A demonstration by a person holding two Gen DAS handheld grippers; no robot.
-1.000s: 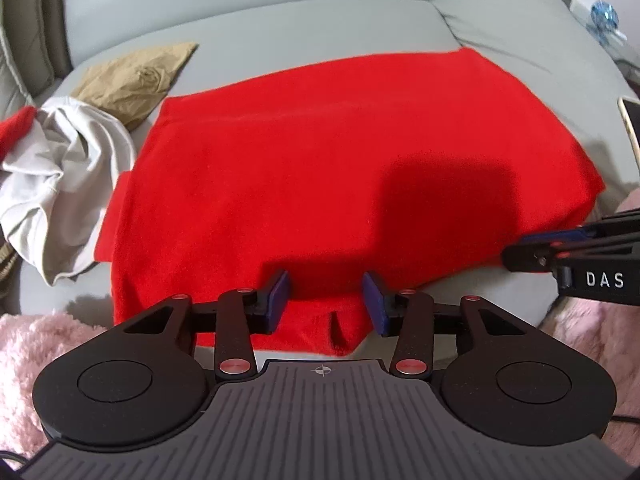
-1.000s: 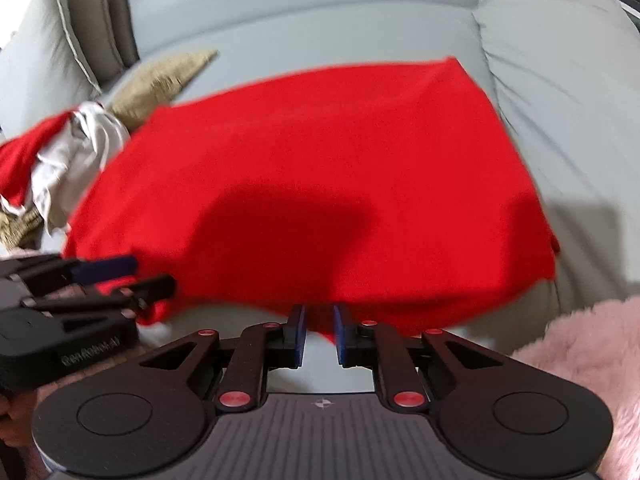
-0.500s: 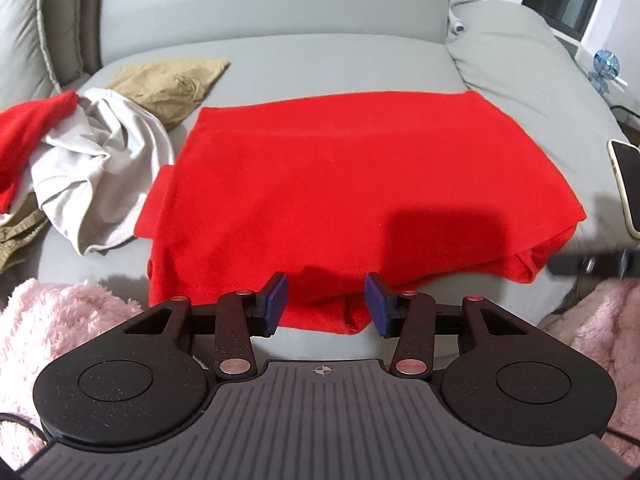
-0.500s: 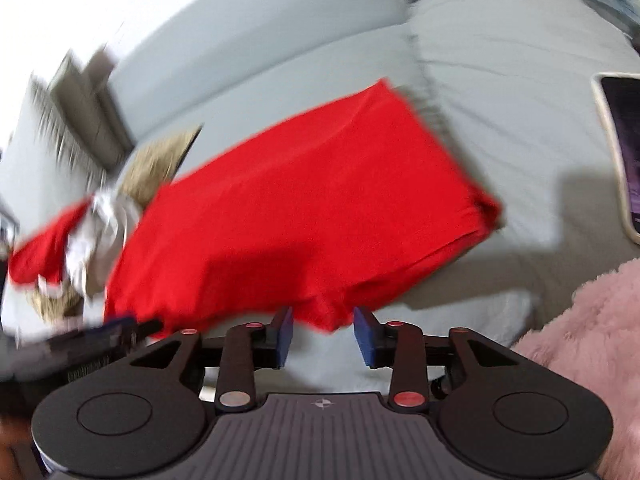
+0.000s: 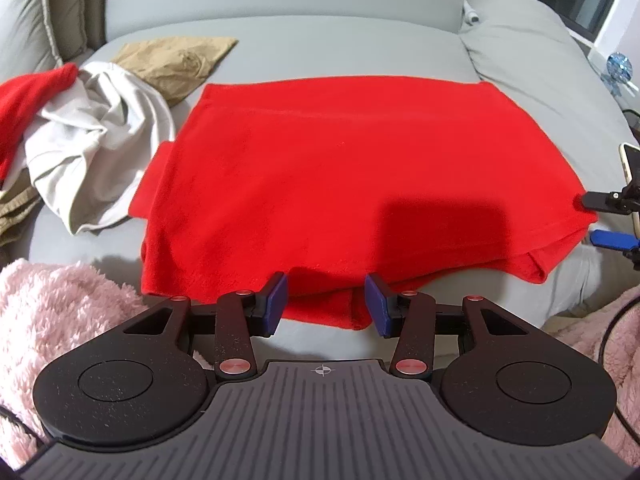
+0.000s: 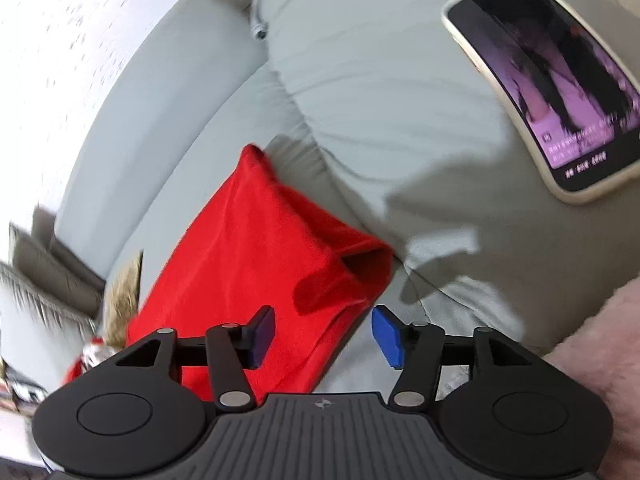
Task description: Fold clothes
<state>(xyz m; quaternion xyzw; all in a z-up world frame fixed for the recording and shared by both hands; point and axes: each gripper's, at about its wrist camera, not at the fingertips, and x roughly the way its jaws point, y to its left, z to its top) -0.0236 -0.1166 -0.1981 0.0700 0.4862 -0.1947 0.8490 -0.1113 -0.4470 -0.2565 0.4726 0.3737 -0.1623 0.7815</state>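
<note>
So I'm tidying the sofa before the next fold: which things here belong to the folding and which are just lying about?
Folding:
red garment
beige garment
tan garment
left hand-held gripper, open
right hand-held gripper, open

Lying about:
phone
pink blanket
cushion

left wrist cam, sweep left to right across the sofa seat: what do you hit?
Red cloth scrap → crumpled white garment → folded red garment → right gripper → phone. Tan cloth left out: it overlaps the white garment's span.
</note>
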